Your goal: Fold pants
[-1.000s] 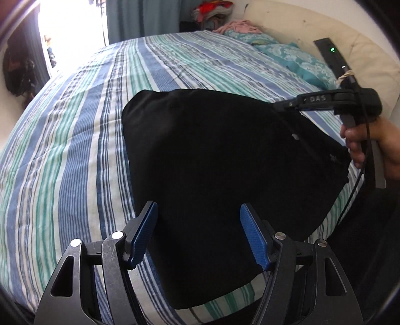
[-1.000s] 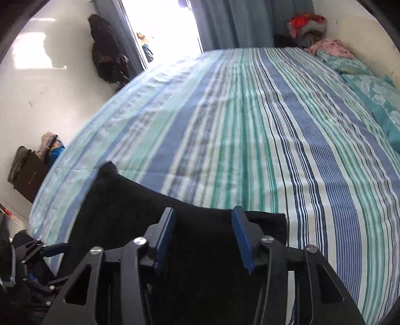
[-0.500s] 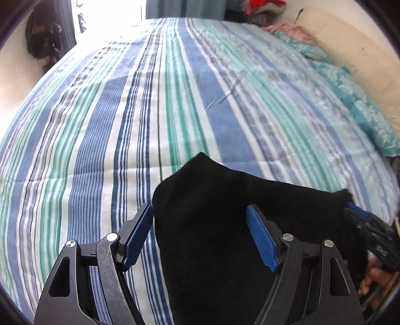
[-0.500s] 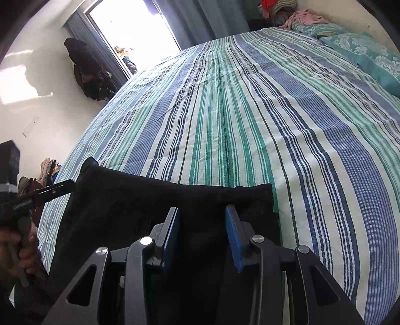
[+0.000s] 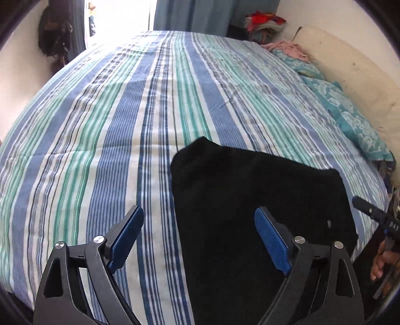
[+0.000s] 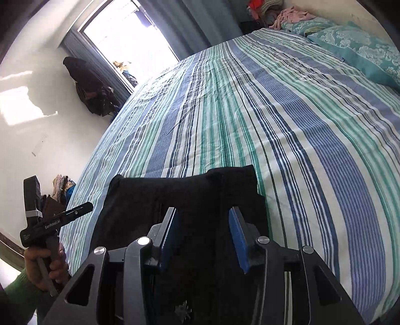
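Black pants [image 5: 260,200] at my 5 o'clock on the striped bed [image 5: 125,125] look folded compact; left gripper [image 5: 197,240] and right gripper [image 6: 203,237] both spread, gripping nothing; perhaps final tidy left.

Black pants [image 5: 255,200], folded flat, at near edge of striped bed [image 5: 150,100].

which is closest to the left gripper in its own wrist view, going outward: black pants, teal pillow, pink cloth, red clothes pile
From the left gripper, nearest first:
1. black pants, right under and ahead of the open fingers, mostly to the right
2. teal pillow, along the bed's right edge
3. pink cloth, at the far right corner of the bed
4. red clothes pile, beyond the bed by the wall
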`<move>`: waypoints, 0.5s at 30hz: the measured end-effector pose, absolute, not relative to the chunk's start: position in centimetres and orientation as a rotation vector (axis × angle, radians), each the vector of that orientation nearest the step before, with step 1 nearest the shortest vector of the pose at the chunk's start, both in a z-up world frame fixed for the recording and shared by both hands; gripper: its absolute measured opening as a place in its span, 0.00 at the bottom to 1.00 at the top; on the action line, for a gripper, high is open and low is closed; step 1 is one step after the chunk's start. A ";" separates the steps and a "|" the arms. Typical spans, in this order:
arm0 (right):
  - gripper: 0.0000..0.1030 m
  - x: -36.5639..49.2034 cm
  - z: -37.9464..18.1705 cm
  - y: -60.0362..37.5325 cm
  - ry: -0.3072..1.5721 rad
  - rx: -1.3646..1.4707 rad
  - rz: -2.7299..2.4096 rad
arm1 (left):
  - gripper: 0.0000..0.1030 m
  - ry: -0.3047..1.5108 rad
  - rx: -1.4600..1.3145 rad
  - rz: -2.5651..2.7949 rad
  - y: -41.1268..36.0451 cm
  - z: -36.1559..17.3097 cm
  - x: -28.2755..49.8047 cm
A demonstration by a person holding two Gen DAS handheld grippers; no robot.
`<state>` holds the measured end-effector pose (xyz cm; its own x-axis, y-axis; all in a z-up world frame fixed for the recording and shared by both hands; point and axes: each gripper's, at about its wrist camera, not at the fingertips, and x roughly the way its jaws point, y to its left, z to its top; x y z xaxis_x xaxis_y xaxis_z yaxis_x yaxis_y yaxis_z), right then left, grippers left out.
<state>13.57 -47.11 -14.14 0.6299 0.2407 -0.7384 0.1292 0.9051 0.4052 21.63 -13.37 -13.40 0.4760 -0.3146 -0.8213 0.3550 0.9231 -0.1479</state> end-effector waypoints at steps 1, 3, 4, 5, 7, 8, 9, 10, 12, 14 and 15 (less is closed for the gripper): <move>0.42 12.6 -13.7 -46.4 0.913 0.402 0.062 | 0.90 0.992 0.067 -0.432 -13.7 -13.6 20.3; 0.42 10.8 -13.7 -44.8 0.947 0.338 0.066 | 0.91 1.018 0.136 -0.469 -14.8 -15.1 17.7; 0.42 10.1 -14.3 -44.1 0.978 0.314 0.057 | 0.91 1.044 0.185 -0.481 -15.6 -16.3 17.1; 0.42 9.6 -15.5 -43.6 1.027 0.296 0.038 | 0.91 1.065 0.228 -0.482 -16.0 -17.5 16.4; 0.42 8.2 -16.8 -43.1 1.008 0.284 0.013 | 0.92 1.075 0.194 -0.465 -15.5 -17.9 15.8; 0.42 7.6 -16.6 -43.1 0.990 0.282 -0.001 | 0.91 1.090 0.155 -0.459 -15.0 -17.5 15.8; 0.42 7.3 -16.2 -42.9 0.988 0.280 -0.023 | 0.91 1.099 0.133 -0.454 -14.6 -16.9 15.9; 0.42 6.8 -15.7 -42.7 0.972 0.279 -0.047 | 0.91 1.086 0.129 -0.445 -14.4 -16.2 15.6; 0.48 5.3 -14.4 -42.4 0.895 0.282 -0.098 | 0.91 1.041 0.145 -0.422 -13.9 -15.0 15.2; 0.64 3.7 -13.8 -42.0 0.815 0.281 -0.157 | 0.91 1.022 0.158 -0.401 -13.4 -14.4 14.9; 0.70 2.8 -13.8 -41.9 0.786 0.286 -0.186 | 0.91 1.020 0.160 -0.391 -13.2 -14.3 14.8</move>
<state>2.79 -41.94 -13.77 0.6937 -0.0581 -0.7180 0.2696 0.9452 0.1840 14.83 -13.15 -14.31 0.4616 -0.2428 -0.8532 0.3904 0.9193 -0.0504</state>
